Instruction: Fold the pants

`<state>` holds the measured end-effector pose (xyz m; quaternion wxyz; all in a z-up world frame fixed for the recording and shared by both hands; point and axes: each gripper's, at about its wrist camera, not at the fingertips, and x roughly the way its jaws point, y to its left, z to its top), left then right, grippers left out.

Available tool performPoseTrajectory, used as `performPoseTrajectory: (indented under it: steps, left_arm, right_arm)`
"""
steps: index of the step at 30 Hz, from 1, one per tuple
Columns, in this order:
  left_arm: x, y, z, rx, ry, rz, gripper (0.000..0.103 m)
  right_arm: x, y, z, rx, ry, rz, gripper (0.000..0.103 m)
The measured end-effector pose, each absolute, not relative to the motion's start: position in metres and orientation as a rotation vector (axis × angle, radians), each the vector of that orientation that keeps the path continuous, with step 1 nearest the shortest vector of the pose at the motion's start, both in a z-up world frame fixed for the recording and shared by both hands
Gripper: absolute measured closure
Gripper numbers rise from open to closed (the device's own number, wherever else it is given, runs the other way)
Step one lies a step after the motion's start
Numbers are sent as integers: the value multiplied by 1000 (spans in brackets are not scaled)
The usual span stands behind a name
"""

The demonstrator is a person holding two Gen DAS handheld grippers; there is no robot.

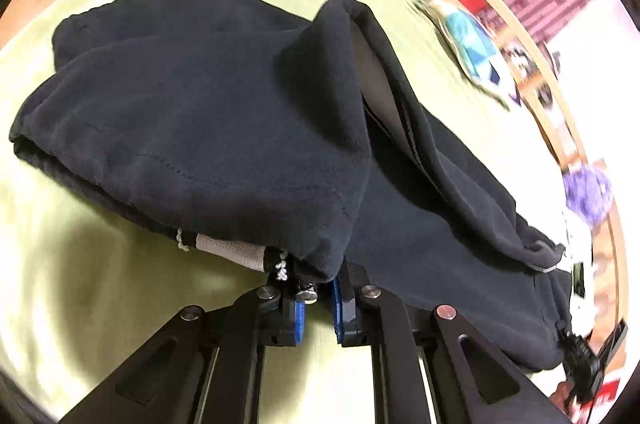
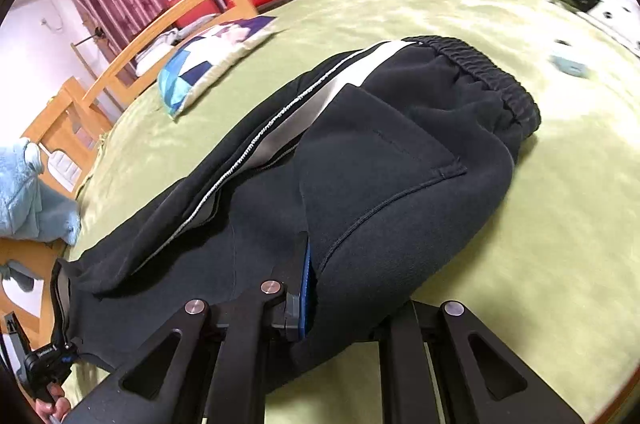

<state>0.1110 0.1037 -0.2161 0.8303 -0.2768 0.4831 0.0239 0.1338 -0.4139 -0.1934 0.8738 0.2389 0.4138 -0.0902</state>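
So the black pants (image 1: 208,127) are lying across a green bedspread (image 1: 80,284), already doubled lengthwise by the look of it. On the left side, the left gripper (image 1: 318,298) is clamped down on the cuff end, pinching the fabric right by the grey stripe, probably so that edge stays lined up when it's carried over. Moving right, the right gripper (image 2: 310,288) has its jaws squeezed onto the fabric edge near the seat, the elastic waistband (image 2: 492,75) lying beyond it. Both corners pinched means the layer lifts evenly, I'd guess.
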Motion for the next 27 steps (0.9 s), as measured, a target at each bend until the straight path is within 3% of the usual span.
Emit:
performPoseTrajectory:
  steps: [5, 9, 13, 14, 16, 17, 21, 26, 27]
  left_arm:
    - [66, 78, -220, -522, 1064, -18, 92]
    - [55, 77, -218, -476, 1083, -43, 85]
    - [36, 84, -201, -408, 1079, -35, 77]
    - [28, 87, -193, -379, 1057, -35, 75]
    - [19, 92, -179, -346, 1017, -30, 52]
    - [18, 93, -175, -336, 1000, -30, 49]
    - [30, 81, -162, -275, 955, -34, 48]
    - [52, 53, -182, -167, 1003, 48, 49]
    - [54, 53, -186, -139, 993, 86, 69]
  right_arm:
    - [62, -448, -193, 505, 879, -231, 91]
    - [45, -453, -205, 485, 977, -262, 88]
    - [20, -430, -190, 306, 967, -309, 72]
    - [10, -424, -184, 266, 954, -310, 67]
    - [-2, -416, -174, 237, 916, -298, 65]
    - [-5, -413, -167, 229, 894, -289, 63]
    - [8, -400, -142, 233, 812, -222, 59]
    - [40, -377, -133, 275, 729, -143, 58]
    - [41, -374, -137, 295, 721, -123, 58]
